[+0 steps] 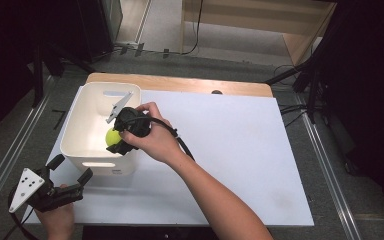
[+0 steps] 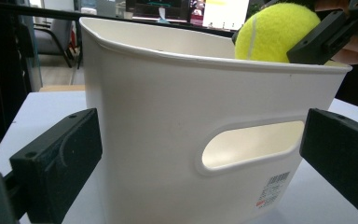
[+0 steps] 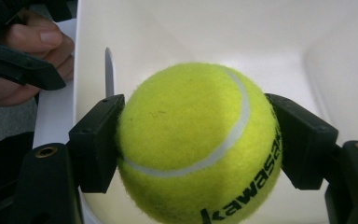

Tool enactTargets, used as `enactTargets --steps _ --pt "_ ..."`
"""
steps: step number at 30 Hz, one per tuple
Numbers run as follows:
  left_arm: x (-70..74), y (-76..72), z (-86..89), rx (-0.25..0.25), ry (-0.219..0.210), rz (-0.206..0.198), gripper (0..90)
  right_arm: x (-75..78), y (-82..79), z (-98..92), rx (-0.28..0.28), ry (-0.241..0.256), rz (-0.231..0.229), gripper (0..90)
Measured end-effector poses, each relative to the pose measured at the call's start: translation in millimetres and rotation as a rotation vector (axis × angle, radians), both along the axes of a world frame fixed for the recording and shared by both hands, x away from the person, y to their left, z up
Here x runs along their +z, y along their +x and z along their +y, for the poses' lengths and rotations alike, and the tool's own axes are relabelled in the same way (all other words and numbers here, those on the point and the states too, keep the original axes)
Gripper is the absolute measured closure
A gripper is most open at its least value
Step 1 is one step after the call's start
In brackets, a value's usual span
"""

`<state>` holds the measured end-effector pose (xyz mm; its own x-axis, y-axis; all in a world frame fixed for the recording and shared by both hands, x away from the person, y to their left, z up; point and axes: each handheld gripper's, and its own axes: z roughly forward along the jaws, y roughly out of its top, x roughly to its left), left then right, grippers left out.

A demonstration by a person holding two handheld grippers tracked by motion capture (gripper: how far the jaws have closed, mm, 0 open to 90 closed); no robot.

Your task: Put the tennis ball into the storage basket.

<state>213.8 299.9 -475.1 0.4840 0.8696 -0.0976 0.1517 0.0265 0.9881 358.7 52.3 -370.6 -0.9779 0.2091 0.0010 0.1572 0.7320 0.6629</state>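
Observation:
A yellow-green tennis ball [image 1: 113,136] [image 3: 191,140] [image 2: 272,32] is clamped in my right gripper [image 1: 118,140] [image 3: 196,144], which is shut on it and holds it over the near right part of a white plastic bin [image 1: 87,120] [image 2: 168,102] [image 3: 205,32]. The ball hangs just above the bin's rim, inside its opening. My left gripper [image 1: 71,170] [image 2: 200,158] stands open at the table's front left corner, facing the bin's near wall with nothing between its jaws.
The bin rests on a white board [image 1: 240,150] covering a wooden table [image 1: 180,82]. Metal rails [image 1: 325,165] run along both sides. The board's right half is bare.

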Motion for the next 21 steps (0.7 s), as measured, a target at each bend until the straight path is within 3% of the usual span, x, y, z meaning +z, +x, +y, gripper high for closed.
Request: enactTargets --steps 15,21 --pt "0.0 0.0 0.2 -0.001 -0.001 0.000 0.0 -4.8 -2.2 0.1 -0.006 -0.026 -0.009 22.7" --pt "0.0 0.0 0.0 -0.001 -0.002 -0.001 0.0 5.3 -4.9 -7.0 -0.017 0.024 -0.031 16.3"
